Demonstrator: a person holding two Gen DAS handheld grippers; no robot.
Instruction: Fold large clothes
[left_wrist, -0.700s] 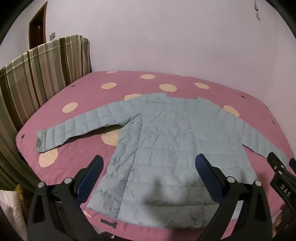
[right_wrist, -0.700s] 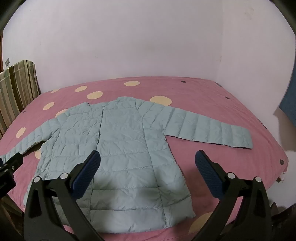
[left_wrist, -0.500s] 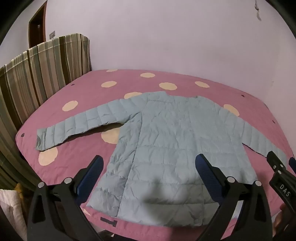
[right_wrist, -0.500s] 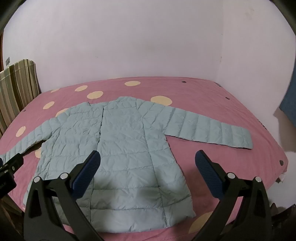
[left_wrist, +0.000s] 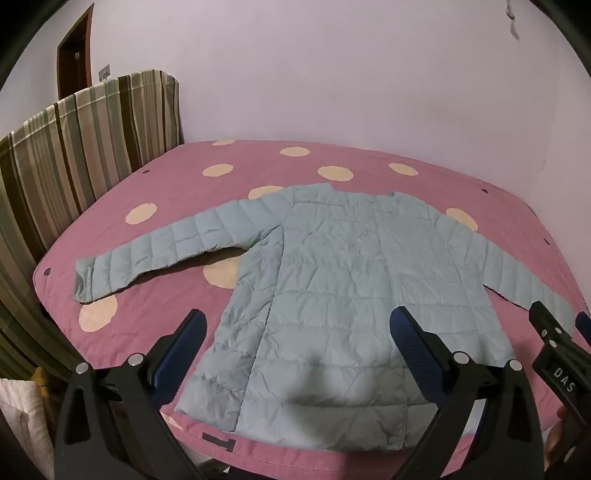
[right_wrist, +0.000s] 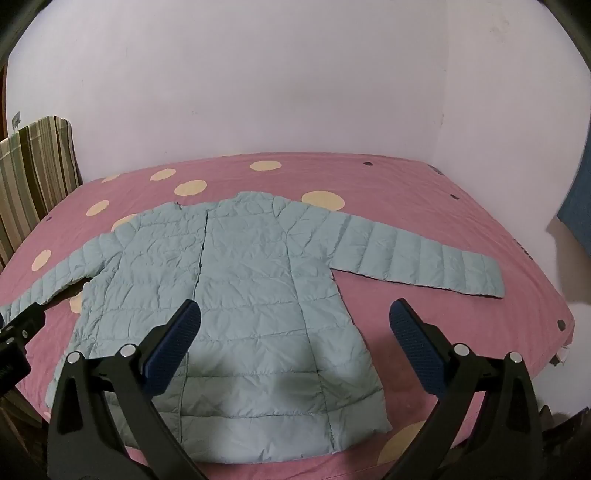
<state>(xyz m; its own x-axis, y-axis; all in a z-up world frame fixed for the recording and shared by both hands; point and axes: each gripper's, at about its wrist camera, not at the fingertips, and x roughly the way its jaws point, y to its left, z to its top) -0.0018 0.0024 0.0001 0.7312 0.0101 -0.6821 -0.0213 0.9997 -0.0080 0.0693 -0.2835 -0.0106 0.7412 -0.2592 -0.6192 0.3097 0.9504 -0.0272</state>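
A pale blue quilted jacket (left_wrist: 343, 295) lies flat, front up, on the pink bed, both sleeves spread out to the sides; it also shows in the right wrist view (right_wrist: 236, 295). My left gripper (left_wrist: 297, 345) is open and empty, held above the jacket's hem on its left half. My right gripper (right_wrist: 295, 334) is open and empty, held above the hem on its right half. The right gripper's body shows at the right edge of the left wrist view (left_wrist: 554, 350). The left sleeve cuff (left_wrist: 86, 277) and right sleeve cuff (right_wrist: 487, 275) lie near the bed's side edges.
The bed (left_wrist: 369, 158) has a pink cover with cream dots and fills most of both views. A striped headboard (left_wrist: 74, 147) stands at the left. White walls close the back and right. A dark blue cloth (right_wrist: 578, 206) hangs at the far right.
Both grippers have risen or drawn back very slightly; the jacket sits a little lower and smaller in the left wrist view. The jacket itself has not moved.
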